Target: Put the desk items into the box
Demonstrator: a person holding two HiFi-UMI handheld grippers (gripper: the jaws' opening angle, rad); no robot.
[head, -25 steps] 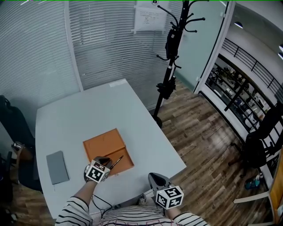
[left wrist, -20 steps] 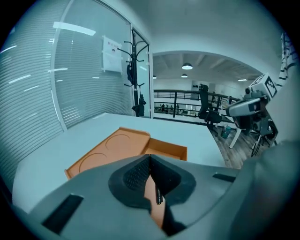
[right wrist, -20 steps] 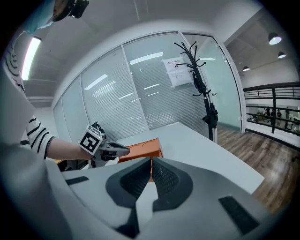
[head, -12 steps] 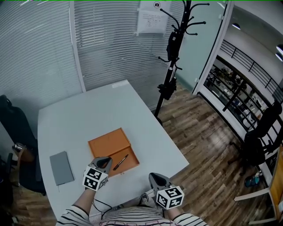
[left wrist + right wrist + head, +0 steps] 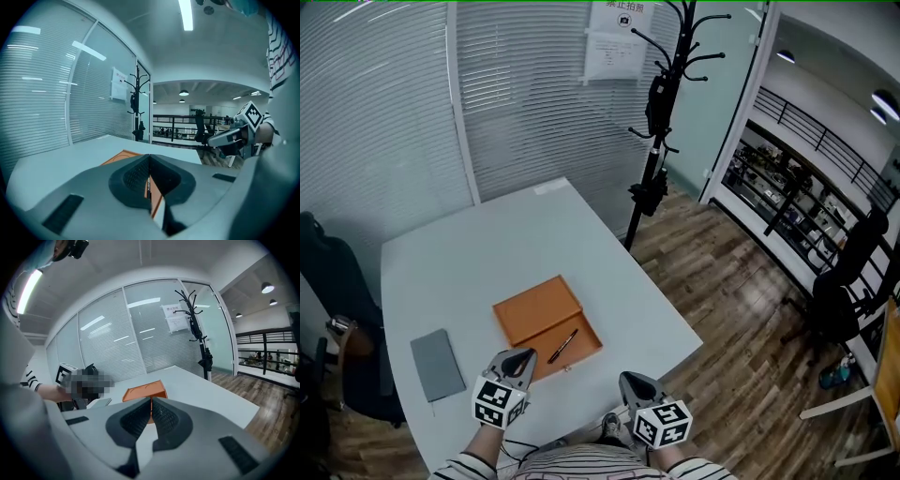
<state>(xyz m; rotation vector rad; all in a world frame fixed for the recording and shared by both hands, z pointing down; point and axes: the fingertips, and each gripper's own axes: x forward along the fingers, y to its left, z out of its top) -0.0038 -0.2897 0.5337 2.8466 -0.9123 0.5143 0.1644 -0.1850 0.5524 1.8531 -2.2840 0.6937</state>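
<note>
Both left hand-held gripper [image 5: 149,169] and right hand-held gripper [image 5: 151,405] are closed, empty; only head view shows pen [image 5: 562,345] in box [image 5: 534,307].

Bright, cool light from a ceiling strip lamp [image 5: 186,15] at the top — gripper views bend round, with dark corners and blurry near parts.

A white paper notice [image 5: 617,42] hangs on the blind-covered glass wall [image 5: 394,112]. Its top line is in larger dark print, possibly Chinese characters, with smaller lines beneath. None of it is sharp enough to read in any view. The cubes [image 5: 495,401] on the left gripper [image 5: 523,355] and right gripper [image 5: 629,379] carry only black-and-white square code patterns.
</note>
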